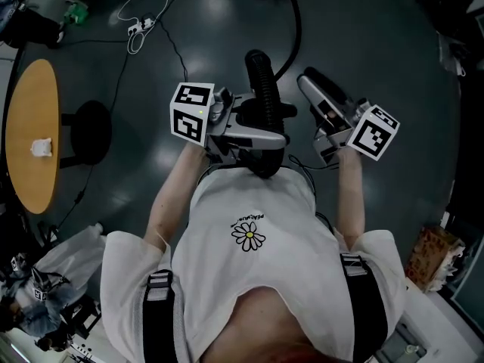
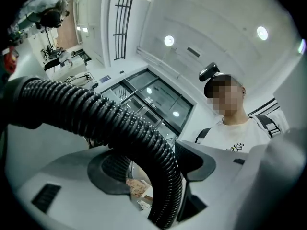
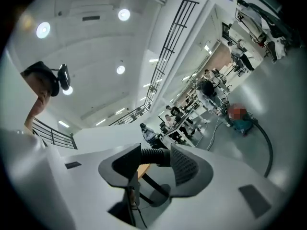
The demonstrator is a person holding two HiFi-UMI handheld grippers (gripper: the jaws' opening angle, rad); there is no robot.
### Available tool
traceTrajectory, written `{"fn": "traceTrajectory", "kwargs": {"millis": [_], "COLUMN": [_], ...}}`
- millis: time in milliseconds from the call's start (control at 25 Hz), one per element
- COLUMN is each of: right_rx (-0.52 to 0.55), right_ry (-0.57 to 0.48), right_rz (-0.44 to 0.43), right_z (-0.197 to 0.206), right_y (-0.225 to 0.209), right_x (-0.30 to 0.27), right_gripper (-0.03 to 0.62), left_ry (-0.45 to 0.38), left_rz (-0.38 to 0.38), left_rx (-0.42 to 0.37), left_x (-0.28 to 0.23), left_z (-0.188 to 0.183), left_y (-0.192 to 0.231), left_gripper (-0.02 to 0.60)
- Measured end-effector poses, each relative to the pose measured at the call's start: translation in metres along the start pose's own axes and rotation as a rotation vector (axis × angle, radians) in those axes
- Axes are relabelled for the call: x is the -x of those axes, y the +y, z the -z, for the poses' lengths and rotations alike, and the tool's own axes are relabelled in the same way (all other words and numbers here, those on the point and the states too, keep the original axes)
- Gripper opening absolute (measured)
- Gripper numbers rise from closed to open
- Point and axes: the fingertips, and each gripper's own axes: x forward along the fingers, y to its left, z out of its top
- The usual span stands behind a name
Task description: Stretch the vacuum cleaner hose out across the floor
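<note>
**A:** Dark grey floor (image 1: pixel 363 36), glossy and open ahead, with a round orange desk (image 1: pixel 30 127) off at its left edge. Where's the hose?

**B:** The black ribbed hose (image 1: pixel 263 89) is held up off the floor at chest height, looping through the left tool (image 2: pixel 156 170). The rest trails away toward the floor's far edge, where the teal cleaner (image 3: pixel 244 124) sits.

**A:** Clamped?

**B:** Not quite. The jaws stand fairly wide around it. The hose leans on one pad, and there's a gap beside the other. As for the right tool (image 3: pixel 153 166), it's wide and empty; the hose only shows beyond its gap.

**A:** How will it handle?

**B:** Light and floppy, I'd judge. The ribs let it bend easily, but it will likely want to curl again once it's laid down. Those ribs should also give the pads some bite, so slipping seems unlikely. I'd grip across the ribbed body near the free end, firmly but without flattening it, and expect some drag from the cleaner.
</note>
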Motion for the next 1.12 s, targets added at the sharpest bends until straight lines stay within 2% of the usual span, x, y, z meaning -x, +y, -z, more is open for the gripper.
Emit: {"fn": "traceTrajectory", "kwargs": {"millis": [160,240,400,480,560,640,760,880,960,1120], "right_rx": [0.008,0.004,-0.024,-0.039,-0.023,-0.001,0.007,0.037,0.048,0.031], "right_ry": [-0.011,-0.035,-0.117,-0.164,-0.197,-0.211,-0.217,-0.222,-0.223,-0.214], "right_rz": [0.007,0.019,0.05,0.065,0.073,0.062,0.027,-0.003,-0.018,-0.032], "right_z": [0.006,0.004,0.012,0.017,0.017,0.028,0.068,0.109,0.135,0.184], "right_y": [0.003,0.006,0.024,0.033,0.037,0.049,0.09,0.134,0.163,0.228], "right_x": [-0.008,-0.009,0.005,0.019,0.028,0.041,0.075,0.104,0.118,0.152], "right_gripper": [0.204,0.204,0.204,0.204,0.204,0.204,0.204,0.204,0.204,0.204], "left_ry": [0.034,0.064,0.084,0.067,0.02,-0.012,0.015,-0.012,-0.037,-0.049], "left_rz": [-0.001,0.022,0.09,0.135,0.182,0.194,0.161,0.165,0.163,0.117], "left_rx": [-0.056,-0.069,-0.028,0.006,0.023,-0.008,-0.088,-0.127,-0.125,-0.064], "left_x": [0.013,0.014,0.007,0.003,0.004,0.005,0.002,0.002,0.003,-0.01], "left_z": [-0.012,-0.01,0.023,0.041,0.042,0.047,0.088,0.131,0.159,0.217], "left_y": [-0.002,-0.009,-0.03,-0.038,-0.043,-0.057,-0.103,-0.155,-0.184,-0.235], "left_gripper": [0.293,0.293,0.293,0.293,0.271,0.267,0.267,0.264,0.255,0.212]}}
